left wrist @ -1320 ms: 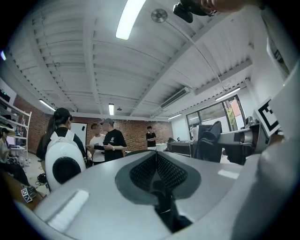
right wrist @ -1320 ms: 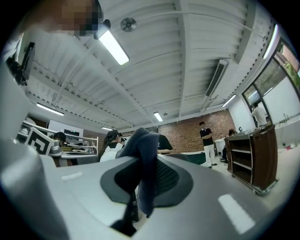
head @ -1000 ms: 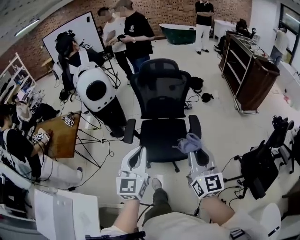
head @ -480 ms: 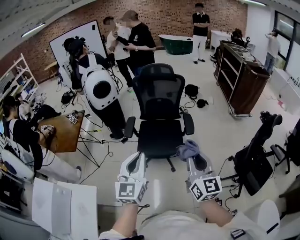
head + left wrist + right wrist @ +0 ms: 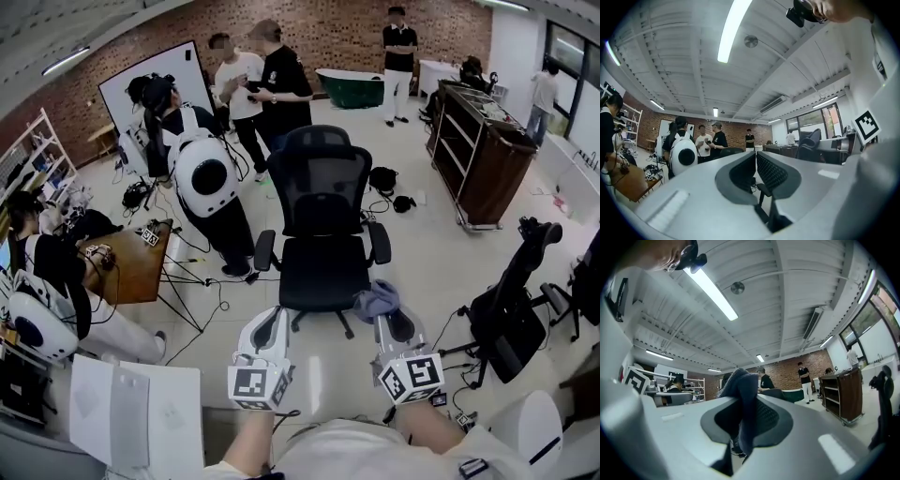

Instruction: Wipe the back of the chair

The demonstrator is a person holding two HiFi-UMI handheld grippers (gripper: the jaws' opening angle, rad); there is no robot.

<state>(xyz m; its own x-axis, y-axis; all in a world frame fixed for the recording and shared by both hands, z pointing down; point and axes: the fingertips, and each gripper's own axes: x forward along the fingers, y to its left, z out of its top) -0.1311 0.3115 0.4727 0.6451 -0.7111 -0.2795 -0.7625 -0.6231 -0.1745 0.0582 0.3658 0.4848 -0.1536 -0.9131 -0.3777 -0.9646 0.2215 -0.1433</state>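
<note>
The black office chair [image 5: 323,225] stood on the pale floor in the middle of the room, ahead of the person, with its seat on the near side and its mesh back [image 5: 323,183] upright on the far side. Both grippers were held low on the near side of the seat, apart from the chair.

The right gripper [image 5: 386,314] had its jaws clamped on a blue-grey cloth [image 5: 377,295], which bunched up above the tips and hung down between them. The left gripper [image 5: 271,317] had its jaws drawn almost together, with only a thin slit between them and nothing held.

Each gripper carried a cube with a black-and-white square marker [image 5: 255,383]; these patterns were the only print that could be made out.

A small wooden table [image 5: 127,272] stood to the left. A dark brown cart [image 5: 487,155] stood at the far right. Two people [image 5: 258,84] stood beyond the chair near a whiteboard [image 5: 178,66].
</note>
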